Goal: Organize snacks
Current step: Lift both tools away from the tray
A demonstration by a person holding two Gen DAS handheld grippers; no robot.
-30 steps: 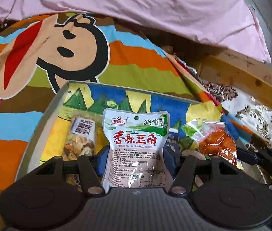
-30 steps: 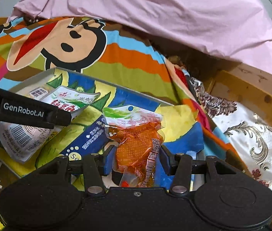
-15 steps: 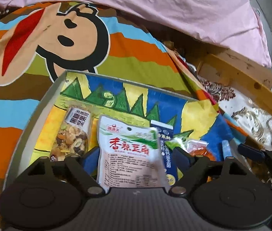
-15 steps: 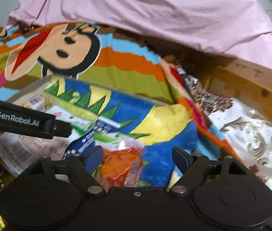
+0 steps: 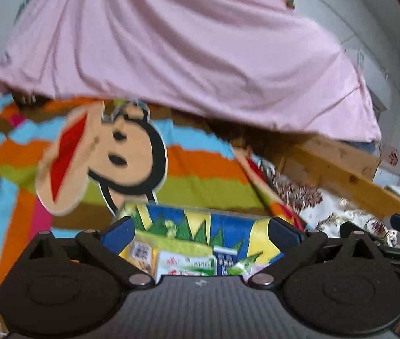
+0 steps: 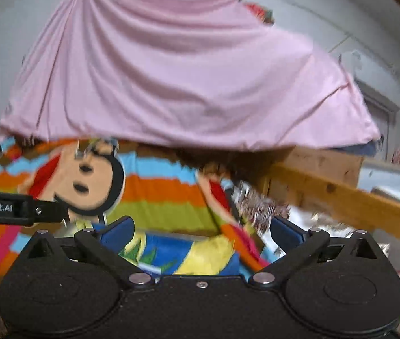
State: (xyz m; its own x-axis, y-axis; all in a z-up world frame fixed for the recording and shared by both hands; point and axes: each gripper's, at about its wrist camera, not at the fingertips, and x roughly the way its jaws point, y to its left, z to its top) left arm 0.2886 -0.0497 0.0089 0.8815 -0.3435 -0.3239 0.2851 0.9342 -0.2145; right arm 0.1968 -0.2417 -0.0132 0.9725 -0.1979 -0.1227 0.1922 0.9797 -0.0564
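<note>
Both claws have just been opening, with nothing between their jaws. The left gripper (image 5: 200, 230) and the right gripper (image 6: 201, 230) are let go. The snack packets (image 5: 185, 261) lie in the colourful box (image 5: 228, 226), at 6 o'clock. This drop looks done. Next, go find another snack.

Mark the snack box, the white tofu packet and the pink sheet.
snack box (image 5: 228, 223): left wrist view, blue printed floor.
white tofu packet (image 5: 185, 262): left wrist view, its top edge.
pink sheet (image 6: 185, 79): right wrist view, middle folds.

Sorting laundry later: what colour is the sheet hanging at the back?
Plain pink sheet, shown best in the right wrist view.
</note>
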